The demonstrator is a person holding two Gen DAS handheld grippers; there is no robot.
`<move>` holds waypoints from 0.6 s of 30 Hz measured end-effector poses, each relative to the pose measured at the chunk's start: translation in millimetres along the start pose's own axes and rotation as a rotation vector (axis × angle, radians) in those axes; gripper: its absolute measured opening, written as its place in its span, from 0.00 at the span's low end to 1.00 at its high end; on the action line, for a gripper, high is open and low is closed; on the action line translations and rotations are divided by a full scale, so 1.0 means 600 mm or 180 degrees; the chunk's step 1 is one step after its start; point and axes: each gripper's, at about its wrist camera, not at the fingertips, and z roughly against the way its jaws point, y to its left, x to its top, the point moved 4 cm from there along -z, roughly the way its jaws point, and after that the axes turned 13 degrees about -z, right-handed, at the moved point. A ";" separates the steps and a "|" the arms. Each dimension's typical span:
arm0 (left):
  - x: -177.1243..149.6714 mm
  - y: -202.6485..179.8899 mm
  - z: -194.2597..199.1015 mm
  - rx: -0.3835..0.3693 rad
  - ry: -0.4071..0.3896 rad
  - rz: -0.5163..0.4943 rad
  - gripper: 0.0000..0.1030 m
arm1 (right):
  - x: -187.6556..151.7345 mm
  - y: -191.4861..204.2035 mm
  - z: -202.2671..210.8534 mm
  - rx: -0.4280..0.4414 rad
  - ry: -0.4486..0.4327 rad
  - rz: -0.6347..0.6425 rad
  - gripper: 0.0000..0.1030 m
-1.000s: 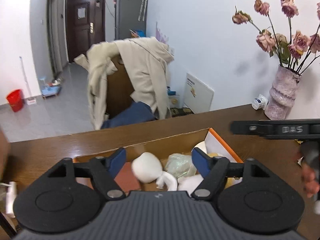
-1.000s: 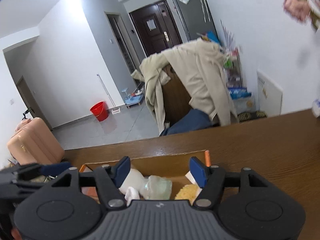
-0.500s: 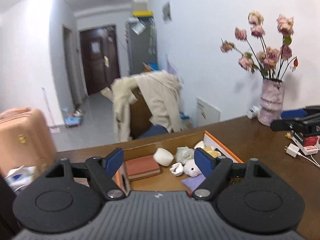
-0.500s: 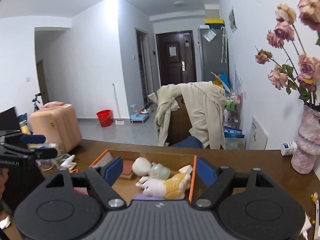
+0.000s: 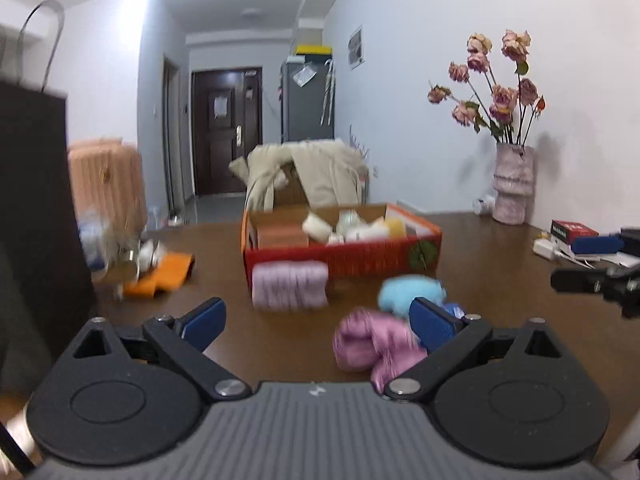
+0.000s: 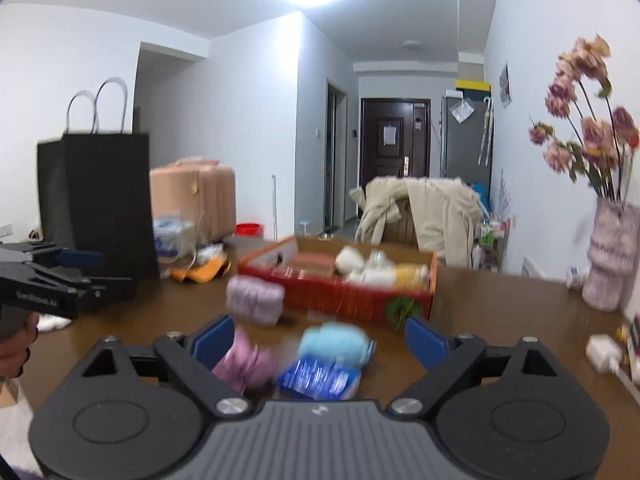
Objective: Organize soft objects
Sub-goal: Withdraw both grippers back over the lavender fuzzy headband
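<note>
Dark wooden bench (image 5: pixel 480 248) carries an open red box (image 5: pixel 344 258) of soft toys, with lilac (image 5: pixel 290 285), pink (image 5: pixel 372 344) and blue (image 5: pixel 410 294) bundles in front; both grippers' fingers (image 5: pixel 204 318) (image 6: pixel 212 336) gape empty. Pink suitcase (image 6: pixel 192 204) stands behind.

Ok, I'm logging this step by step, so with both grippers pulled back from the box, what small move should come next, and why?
Probably ease the right gripper forward and down over the light blue plush. Both it and the left gripper are open and empty. The plush lies on the table, outside the red box, about centred between the right gripper's fingers. Motion blur makes the gap hard to judge.
</note>
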 end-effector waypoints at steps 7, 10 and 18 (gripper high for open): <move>-0.047 0.010 0.005 0.0076 0.0223 0.0059 0.98 | -0.068 -0.002 0.003 -0.0039 0.0215 -0.0291 0.91; -0.053 0.019 -0.013 0.0104 0.0295 0.0179 0.97 | -0.068 -0.008 -0.008 -0.0054 0.0244 -0.0361 0.90; -0.030 0.073 -0.095 0.0087 0.0355 0.0415 0.82 | -0.015 -0.006 -0.096 0.0127 0.0371 -0.0552 0.81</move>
